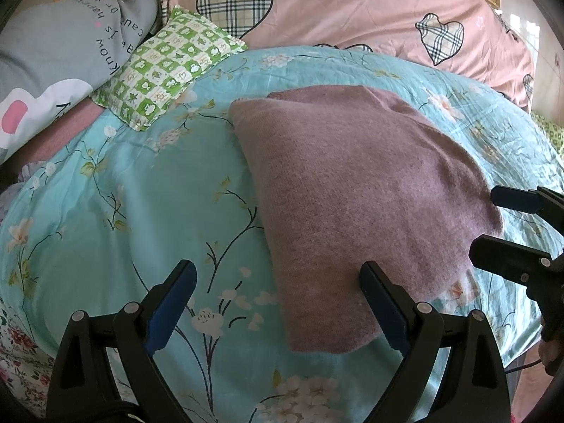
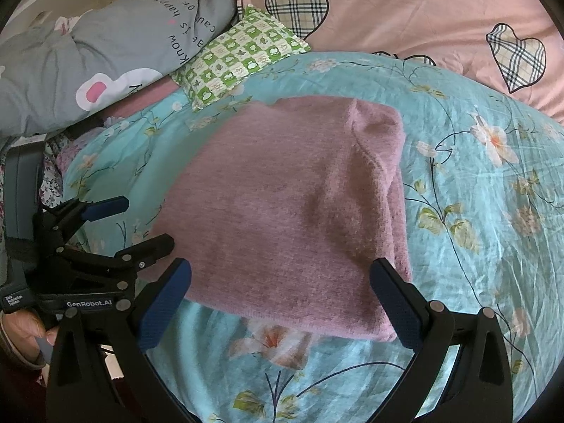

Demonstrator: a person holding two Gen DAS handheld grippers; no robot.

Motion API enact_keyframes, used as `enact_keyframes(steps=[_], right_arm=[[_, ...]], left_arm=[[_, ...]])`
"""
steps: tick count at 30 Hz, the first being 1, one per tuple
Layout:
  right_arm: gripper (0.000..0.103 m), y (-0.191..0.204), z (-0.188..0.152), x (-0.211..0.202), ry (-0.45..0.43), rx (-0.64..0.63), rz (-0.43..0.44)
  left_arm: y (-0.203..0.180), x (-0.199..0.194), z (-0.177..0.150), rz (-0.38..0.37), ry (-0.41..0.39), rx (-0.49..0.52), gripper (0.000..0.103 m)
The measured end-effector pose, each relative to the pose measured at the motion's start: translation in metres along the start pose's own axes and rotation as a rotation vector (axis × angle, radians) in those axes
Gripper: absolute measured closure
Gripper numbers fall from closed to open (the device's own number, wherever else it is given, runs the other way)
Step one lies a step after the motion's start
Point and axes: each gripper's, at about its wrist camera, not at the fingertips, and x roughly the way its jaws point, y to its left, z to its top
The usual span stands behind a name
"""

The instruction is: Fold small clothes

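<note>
A mauve knitted garment (image 1: 356, 190) lies folded into a thick pad on the teal floral bedsheet (image 1: 123, 211); it also shows in the right wrist view (image 2: 292, 211). My left gripper (image 1: 278, 275) is open and empty, just above the sheet at the garment's near left corner. My right gripper (image 2: 282, 275) is open and empty, hovering over the garment's near edge. The right gripper also shows at the right edge of the left wrist view (image 1: 490, 218), and the left gripper at the left of the right wrist view (image 2: 148, 220); both have their jaws apart.
A green checked small pillow (image 1: 169, 67) lies at the far left of the sheet. A grey printed pillow (image 1: 60, 46) and a pink quilt with plaid hearts (image 1: 352, 10) lie behind. A floral cloth (image 1: 17, 352) hangs at the near left edge.
</note>
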Motion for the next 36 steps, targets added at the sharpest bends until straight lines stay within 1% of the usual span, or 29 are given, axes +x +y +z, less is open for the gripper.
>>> enact_keyframes(steps=[36], right_arm=[[0.002,-0.001,0.009,0.001,-0.003,-0.010,0.013]], left_arm=[[0.010,0.001,0.004,-0.004,0.003,-0.009,0.009]])
